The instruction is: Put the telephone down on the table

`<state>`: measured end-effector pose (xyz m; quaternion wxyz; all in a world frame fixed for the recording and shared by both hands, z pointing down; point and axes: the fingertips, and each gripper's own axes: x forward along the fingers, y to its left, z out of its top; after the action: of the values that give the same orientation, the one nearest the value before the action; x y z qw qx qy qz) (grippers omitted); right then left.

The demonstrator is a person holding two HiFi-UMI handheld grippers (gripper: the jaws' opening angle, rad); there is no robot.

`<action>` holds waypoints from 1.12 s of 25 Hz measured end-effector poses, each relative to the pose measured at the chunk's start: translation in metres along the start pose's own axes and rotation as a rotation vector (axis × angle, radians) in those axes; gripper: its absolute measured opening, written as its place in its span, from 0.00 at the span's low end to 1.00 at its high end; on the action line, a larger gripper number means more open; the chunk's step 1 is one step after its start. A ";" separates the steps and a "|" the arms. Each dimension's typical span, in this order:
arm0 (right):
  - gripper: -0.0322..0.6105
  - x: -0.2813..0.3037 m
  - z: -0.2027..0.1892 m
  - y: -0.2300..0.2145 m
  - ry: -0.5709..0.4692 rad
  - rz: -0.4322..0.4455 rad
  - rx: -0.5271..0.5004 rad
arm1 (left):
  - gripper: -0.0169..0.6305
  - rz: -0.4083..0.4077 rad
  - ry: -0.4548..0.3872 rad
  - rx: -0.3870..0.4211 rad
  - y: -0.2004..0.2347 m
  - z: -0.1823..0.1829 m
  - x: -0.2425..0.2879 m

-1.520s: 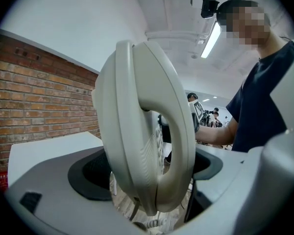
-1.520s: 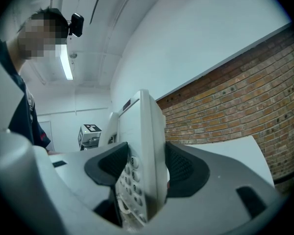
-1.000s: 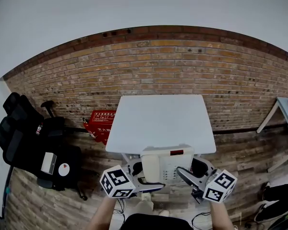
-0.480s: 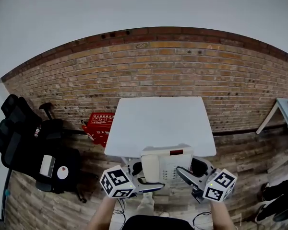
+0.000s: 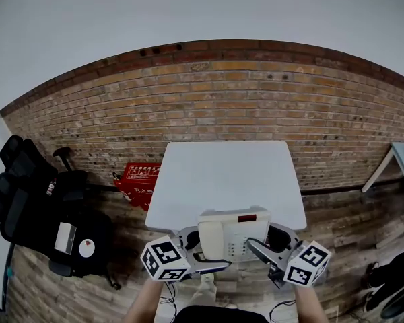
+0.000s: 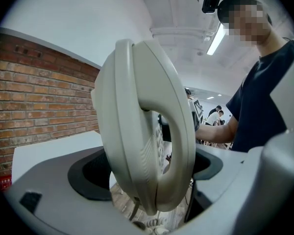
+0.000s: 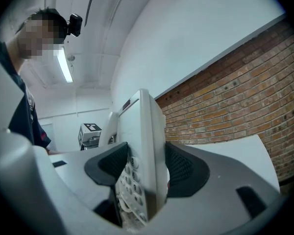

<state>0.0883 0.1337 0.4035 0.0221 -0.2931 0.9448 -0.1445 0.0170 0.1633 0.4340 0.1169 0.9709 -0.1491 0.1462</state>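
Head view: you are holding telephone [image 5: 233, 229] by worktop [image 5: 225, 173] near edge; left gripper [image 5: 200, 251] fingers gripping handset [image 6: 152, 131] side, right gripper [image 5: 269, 242] fingers gripping keypad [image 7: 130, 177] side.

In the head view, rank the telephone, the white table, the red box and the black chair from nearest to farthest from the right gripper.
1. The telephone, clamped in the right gripper.
2. The white table, just ahead.
3. The red box, left of the table.
4. The black chair, far left.
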 end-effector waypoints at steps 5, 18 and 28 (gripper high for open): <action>0.41 0.016 0.000 -0.024 0.003 0.001 0.019 | 0.75 0.000 0.012 -0.011 0.026 0.002 0.009; 0.41 0.074 0.020 -0.088 0.006 -0.025 0.056 | 0.75 -0.028 0.028 -0.028 0.113 0.023 0.021; 0.41 0.131 0.032 -0.126 0.016 -0.059 0.074 | 0.75 -0.065 0.038 -0.040 0.183 0.033 0.016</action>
<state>0.0532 -0.0467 0.4142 0.0210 -0.3187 0.9299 -0.1823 -0.0199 -0.0192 0.4420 0.1439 0.9697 -0.1183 0.1578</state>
